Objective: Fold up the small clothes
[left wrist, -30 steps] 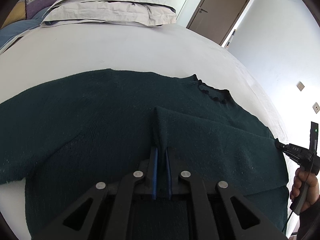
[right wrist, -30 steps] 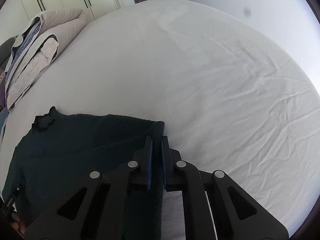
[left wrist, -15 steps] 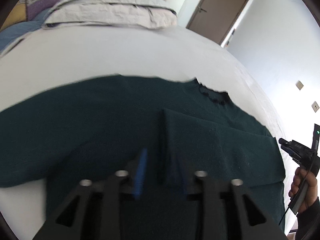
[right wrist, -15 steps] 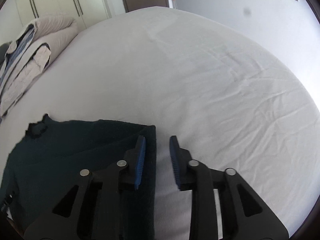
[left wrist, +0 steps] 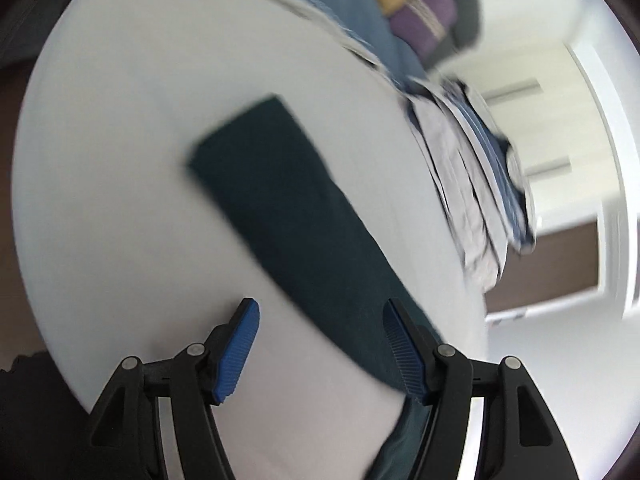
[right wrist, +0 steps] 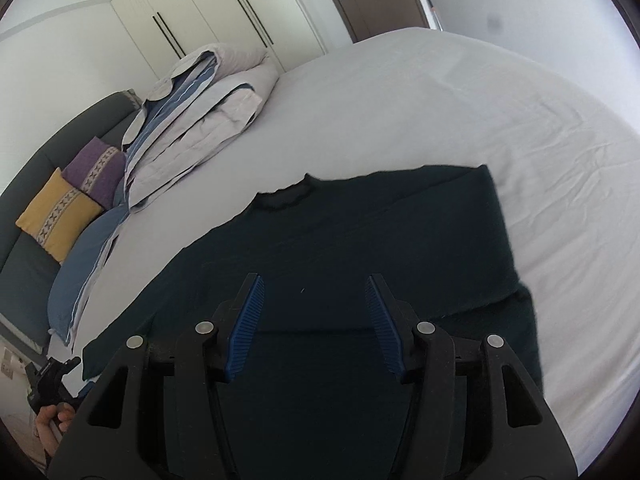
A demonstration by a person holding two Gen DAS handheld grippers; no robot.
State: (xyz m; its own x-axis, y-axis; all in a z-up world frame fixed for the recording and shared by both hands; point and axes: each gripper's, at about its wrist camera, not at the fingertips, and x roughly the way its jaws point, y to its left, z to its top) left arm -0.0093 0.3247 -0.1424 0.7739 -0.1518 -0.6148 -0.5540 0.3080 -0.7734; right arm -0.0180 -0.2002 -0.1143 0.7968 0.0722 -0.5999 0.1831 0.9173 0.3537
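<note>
The left gripper (left wrist: 320, 344) sits at 6 o'clock with its two blue fingers (left wrist: 236, 356) spread wide apart and nothing between them. A long dark green sleeve (left wrist: 288, 204) lies flat on the white bed (left wrist: 120, 140). It runs from the middle down toward 5 o'clock and passes right by the right-hand finger. A stack of folded bedding (left wrist: 472, 184) sits at 3 o'clock. A yellow and purple pillow (left wrist: 416, 4) is at 1 o'clock. The picture is blurry.

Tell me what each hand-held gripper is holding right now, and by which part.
Nothing. The left hand-held gripper and right hand-held gripper are both open above the dark green sweater, gripping no part of it.
</note>
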